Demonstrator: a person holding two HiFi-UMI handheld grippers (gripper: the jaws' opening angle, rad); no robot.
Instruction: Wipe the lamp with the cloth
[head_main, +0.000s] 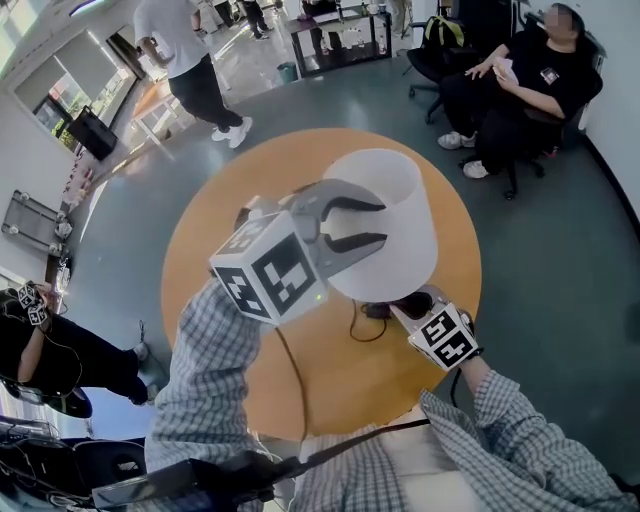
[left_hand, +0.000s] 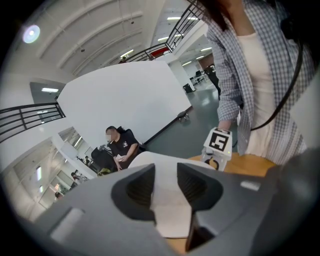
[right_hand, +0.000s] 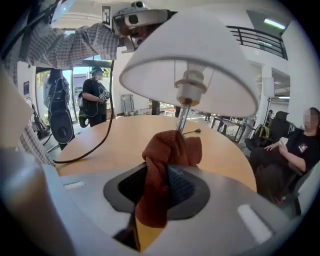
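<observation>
The lamp's white shade (head_main: 395, 200) stands over the round wooden table (head_main: 215, 245). My left gripper (head_main: 372, 224) is shut on the shade's wall, and white shade (left_hand: 170, 215) fills the gap between its pads. My right gripper (right_hand: 165, 182) reaches under the shade and is shut on a rust-brown cloth (right_hand: 172, 147). The bunched cloth sits just in front of the lamp's metal stem (right_hand: 183, 117), below the bulb socket (right_hand: 189, 87); I cannot tell whether it touches the stem. In the head view only the right gripper's marker cube (head_main: 443, 338) shows, because the shade hides its jaws.
A black cable (right_hand: 95, 145) runs across the tabletop from the lamp toward me. One person sits in a chair (head_main: 530, 85) beyond the table, another walks at the back (head_main: 190, 70), and a third sits low at the left (head_main: 50, 350). The table's near edge is by my body.
</observation>
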